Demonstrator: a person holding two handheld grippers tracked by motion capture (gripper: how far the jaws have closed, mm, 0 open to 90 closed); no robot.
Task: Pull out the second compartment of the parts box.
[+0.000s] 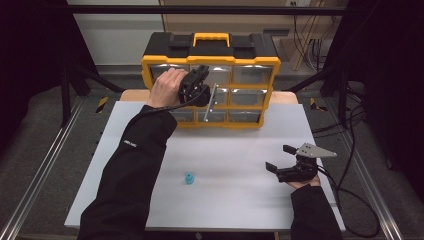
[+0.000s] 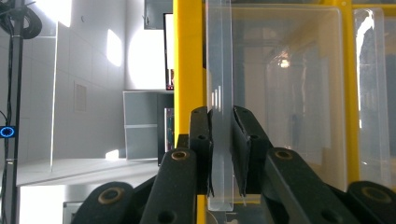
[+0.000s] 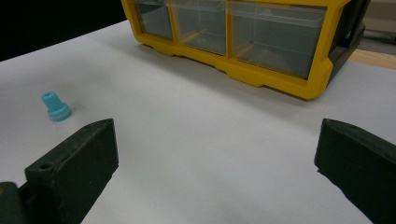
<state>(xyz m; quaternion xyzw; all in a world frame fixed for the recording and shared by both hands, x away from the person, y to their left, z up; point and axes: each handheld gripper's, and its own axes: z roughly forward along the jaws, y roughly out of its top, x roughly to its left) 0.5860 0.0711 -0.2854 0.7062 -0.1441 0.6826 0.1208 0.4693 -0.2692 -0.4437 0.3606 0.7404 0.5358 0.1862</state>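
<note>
Left gripper view has the useful bit: the left gripper (image 2: 223, 154) is pinched down on the clear front lip of a drawer (image 2: 219, 93) in the yellow organizer (image 1: 210, 90), which stands at the far edge of the table (image 1: 225, 200). The jaws sit nearly together with the thin plastic tab squeezed between the pads. My guess is that it's a drawer pull, so I'd draw it straight out along the slot, no twisting, or that lip could slip free or flex. Over in the high view the right gripper (image 1: 280, 159) rests wide open with nothing in it, well apart from the small blue cap (image 1: 190, 178) sitting mid-table.
</note>
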